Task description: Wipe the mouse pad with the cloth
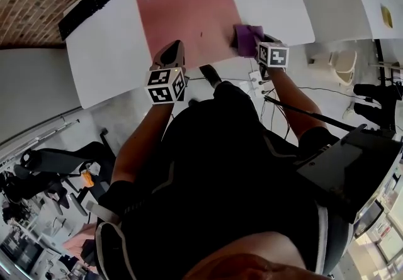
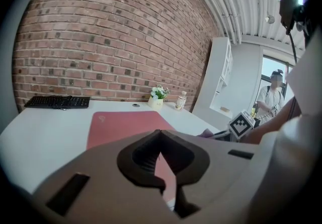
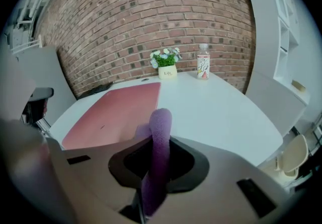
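Note:
A pink mouse pad [image 1: 182,11] lies flat on the white table [image 1: 104,58]. My right gripper [image 1: 257,44] hangs over the pad's near right corner and is shut on a purple cloth [image 1: 247,38]. In the right gripper view the cloth [image 3: 161,122] sticks up as a folded roll out of the gripper [image 3: 158,145], with the pad [image 3: 118,112] ahead to the left. My left gripper [image 1: 172,49] hovers over the pad's near edge, jaws together and holding nothing. Its own view shows the gripper [image 2: 162,140] above the pad [image 2: 123,125].
A black keyboard [image 1: 91,5] lies at the table's far left by the brick wall. A small flower pot [image 3: 167,65] and a bottle [image 3: 203,68] stand at the far edge. A white chair [image 1: 343,68] and floor cables are right of the table. A person [image 2: 271,99] stands far off.

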The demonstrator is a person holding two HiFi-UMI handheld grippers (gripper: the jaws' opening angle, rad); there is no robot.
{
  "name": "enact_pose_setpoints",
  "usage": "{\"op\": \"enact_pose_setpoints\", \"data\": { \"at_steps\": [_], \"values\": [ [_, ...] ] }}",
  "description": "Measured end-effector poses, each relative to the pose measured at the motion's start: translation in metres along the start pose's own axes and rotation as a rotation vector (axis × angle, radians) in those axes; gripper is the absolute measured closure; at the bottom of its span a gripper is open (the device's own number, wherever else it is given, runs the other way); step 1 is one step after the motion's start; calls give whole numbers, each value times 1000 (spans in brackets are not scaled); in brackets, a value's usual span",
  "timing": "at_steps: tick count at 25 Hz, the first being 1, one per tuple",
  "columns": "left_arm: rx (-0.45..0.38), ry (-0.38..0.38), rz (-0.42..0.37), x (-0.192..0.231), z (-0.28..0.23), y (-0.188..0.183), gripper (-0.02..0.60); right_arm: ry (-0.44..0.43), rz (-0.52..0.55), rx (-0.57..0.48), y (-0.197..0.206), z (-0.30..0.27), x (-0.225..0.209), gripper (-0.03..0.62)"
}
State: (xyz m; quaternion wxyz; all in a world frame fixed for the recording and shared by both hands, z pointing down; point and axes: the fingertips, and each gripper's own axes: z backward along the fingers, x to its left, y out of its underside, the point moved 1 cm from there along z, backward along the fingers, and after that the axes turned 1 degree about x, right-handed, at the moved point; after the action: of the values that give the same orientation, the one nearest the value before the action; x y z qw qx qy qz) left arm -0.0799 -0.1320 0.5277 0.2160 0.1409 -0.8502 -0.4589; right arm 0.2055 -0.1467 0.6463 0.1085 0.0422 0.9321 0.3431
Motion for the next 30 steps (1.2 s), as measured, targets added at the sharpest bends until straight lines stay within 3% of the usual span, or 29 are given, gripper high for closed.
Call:
{"op": "enact_pose_setpoints", "data": {
  "at_steps": [7, 13, 19, 27, 30],
  "values": [
    [-22, -27, 30, 21, -12, -17, 578, 62, 83, -107, -64, 24, -22, 534],
    [6, -49, 10, 32, -32, -28, 578, 125, 184, -113, -77, 3, -34, 534],
    [-9, -62, -14, 45, -33, -36, 578, 289, 188, -153, -89, -5, -52, 534],
    [-6, -49, -16, 81, -4, -26, 578, 233, 289, -54, -74, -50, 12, 534],
    [-16, -51, -5, 93, 10, -22, 578, 196, 267, -28, -68, -62, 35, 534]
  ]
}}
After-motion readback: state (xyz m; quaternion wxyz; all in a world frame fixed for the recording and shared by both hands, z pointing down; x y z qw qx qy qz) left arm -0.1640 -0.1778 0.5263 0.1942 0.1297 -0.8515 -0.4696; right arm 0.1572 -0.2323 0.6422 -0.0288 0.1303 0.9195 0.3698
